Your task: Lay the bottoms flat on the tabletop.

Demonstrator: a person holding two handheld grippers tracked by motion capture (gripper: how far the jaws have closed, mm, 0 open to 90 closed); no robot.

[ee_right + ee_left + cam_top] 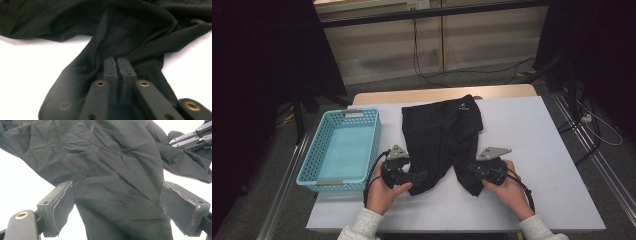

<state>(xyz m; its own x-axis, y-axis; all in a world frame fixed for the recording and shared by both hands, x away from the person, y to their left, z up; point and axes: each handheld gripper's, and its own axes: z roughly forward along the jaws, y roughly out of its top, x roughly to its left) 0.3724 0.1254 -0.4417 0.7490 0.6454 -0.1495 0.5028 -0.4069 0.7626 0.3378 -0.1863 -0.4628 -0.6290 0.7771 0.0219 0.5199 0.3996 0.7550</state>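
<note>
Looking along the right gripper (117, 65) in its own view, the jaws sit nearly together, pinching a fold of the black shorts (442, 140) — the high view hides that. Mid-frame there, both hands rest low on the white table (537, 150); the left gripper (116, 202) gapes wide, straddling cloth ungripped.

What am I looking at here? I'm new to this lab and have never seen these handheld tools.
A person sits at a white table holding a two-jaw gripper in each hand. The high view looks down from above; each of the other two pictures comes from a camera riding on one gripper. On the table lie black shorts and, beside them, a turquoise basket. The left gripper stands open, one leg of the shorts between its pads. The right gripper is nearly closed, seemingly pinching the other leg's fabric.
</note>
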